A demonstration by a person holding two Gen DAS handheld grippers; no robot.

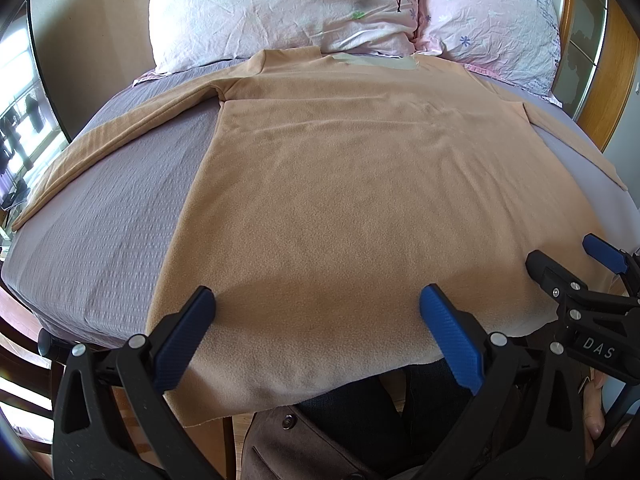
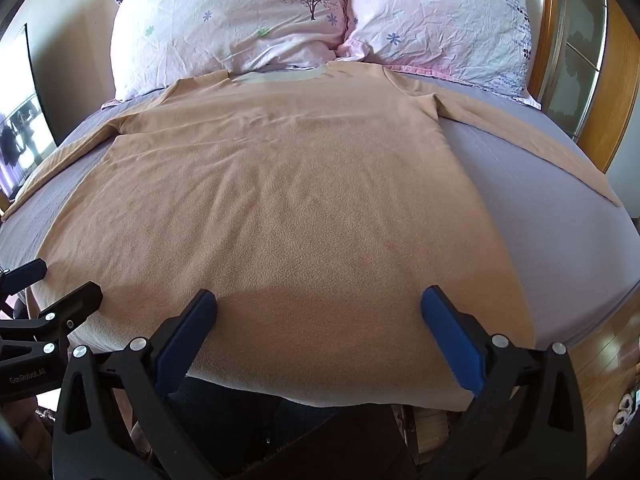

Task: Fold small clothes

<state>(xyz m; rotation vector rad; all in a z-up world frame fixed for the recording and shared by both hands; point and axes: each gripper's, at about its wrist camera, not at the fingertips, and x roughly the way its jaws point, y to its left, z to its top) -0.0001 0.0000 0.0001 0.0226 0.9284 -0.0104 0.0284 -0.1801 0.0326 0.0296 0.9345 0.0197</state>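
A tan long-sleeved fleece top (image 1: 340, 184) lies flat on the bed, neck toward the pillows, hem hanging a little over the near edge; it also shows in the right wrist view (image 2: 288, 200). Its sleeves spread out to the left (image 1: 100, 136) and to the right (image 2: 540, 140). My left gripper (image 1: 316, 304) is open and empty above the hem's left part. My right gripper (image 2: 318, 308) is open and empty above the hem's right part. The right gripper shows at the right edge of the left wrist view (image 1: 568, 264), and the left gripper at the left edge of the right wrist view (image 2: 56, 284).
The bed has a lilac-grey sheet (image 1: 100, 240). Two floral pink pillows (image 2: 240, 20) (image 2: 440, 20) lie at the head against a wooden headboard (image 2: 616, 92). A window (image 1: 20, 100) is to the left. My legs and wooden floor (image 2: 600, 360) are below the near edge.
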